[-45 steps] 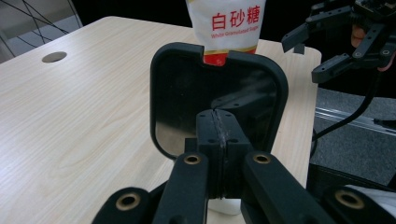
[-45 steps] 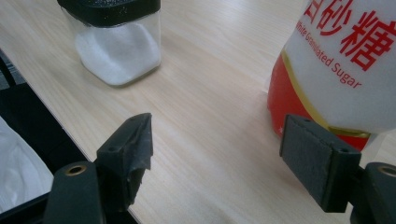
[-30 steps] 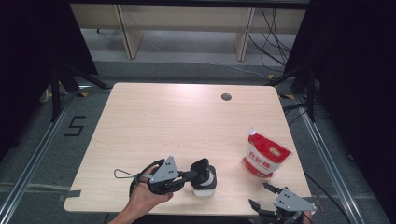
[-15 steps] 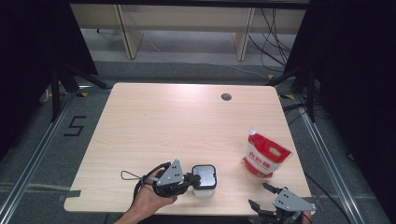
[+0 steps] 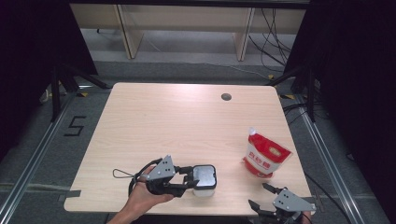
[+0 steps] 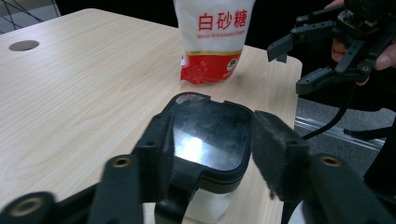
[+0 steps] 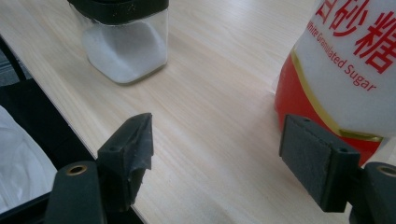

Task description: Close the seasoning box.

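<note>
A clear square jar (image 5: 204, 180) with a black-rimmed lid (image 6: 208, 135) and white grains inside (image 7: 125, 52) stands near the table's front edge. My left gripper (image 5: 188, 179) lies level beside it, held by a hand. Its two jaws press the lid's near sides, one on each flank. A red and white bag of granulated sugar (image 5: 265, 157) stands upright to the right (image 6: 213, 39) (image 7: 348, 70). My right gripper (image 5: 259, 196) hovers at the front edge below the bag, jaws wide apart with nothing between them (image 7: 215, 161).
The light wooden table (image 5: 177, 126) has a round cable hole (image 5: 226, 97) at the back right. A cable loop (image 5: 122, 174) trails left of the hand. Dark floor with rails and black stands surrounds the table.
The left hand has drawn back a little to the left, and the jar's lid top, partly covered by a jaw before, now shows. The jar, the bag and the right gripper have stayed put.
</note>
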`<state>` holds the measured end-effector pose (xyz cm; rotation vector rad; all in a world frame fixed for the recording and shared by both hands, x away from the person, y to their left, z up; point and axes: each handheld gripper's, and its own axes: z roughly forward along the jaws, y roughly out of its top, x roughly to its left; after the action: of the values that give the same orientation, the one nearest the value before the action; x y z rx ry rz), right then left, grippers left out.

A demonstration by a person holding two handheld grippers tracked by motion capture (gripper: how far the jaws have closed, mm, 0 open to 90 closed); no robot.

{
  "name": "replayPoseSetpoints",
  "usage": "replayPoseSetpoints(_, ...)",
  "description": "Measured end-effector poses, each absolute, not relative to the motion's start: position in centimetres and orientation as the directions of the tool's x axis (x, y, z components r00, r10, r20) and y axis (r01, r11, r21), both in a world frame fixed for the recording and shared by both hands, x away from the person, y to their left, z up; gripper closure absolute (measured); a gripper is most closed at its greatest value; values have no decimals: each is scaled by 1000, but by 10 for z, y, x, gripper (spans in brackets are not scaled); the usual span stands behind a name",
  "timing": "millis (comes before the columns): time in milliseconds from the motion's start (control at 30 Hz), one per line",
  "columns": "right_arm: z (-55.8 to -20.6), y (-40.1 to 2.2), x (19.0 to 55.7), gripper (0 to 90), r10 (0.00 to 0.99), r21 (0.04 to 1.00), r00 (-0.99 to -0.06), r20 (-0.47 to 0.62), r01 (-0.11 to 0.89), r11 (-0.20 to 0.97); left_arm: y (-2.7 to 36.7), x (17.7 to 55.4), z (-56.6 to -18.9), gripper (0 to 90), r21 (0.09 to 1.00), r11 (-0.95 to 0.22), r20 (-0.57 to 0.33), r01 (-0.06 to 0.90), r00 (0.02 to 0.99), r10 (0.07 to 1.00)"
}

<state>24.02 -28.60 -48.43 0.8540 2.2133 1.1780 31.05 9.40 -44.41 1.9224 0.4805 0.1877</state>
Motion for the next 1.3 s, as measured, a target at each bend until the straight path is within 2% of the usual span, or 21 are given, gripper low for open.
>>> replayPoseSetpoints(200, -484, -286, 240, 273, 718, 848, -684, -129, 299, 438, 102, 307, -444, 323, 906, -320, -114, 277, 888, 446)
replayPoseSetpoints(500, -484, -286, 240, 272, 718, 848, -684, -130, 298, 438, 117, 300, -451, 216, 891, -332, -119, 310, 865, 488)
replayPoseSetpoints(767, -484, -286, 240, 272, 717, 848, -685, -130, 298, 438, 132, 292, -457, 200, 886, -305, -153, 350, 840, 520)
replayPoseSetpoints(1133, -484, -286, 240, 268, 718, 849, -685, -128, 298, 436, 145, 284, -462, 195, 883, -326, -133, 338, 845, 517)
replayPoseSetpoints(1300, -484, -286, 239, 259, 722, 849, -681, -118, 308, 429, 147, 278, -468, 194, 871, -329, -146, 365, 831, 537)
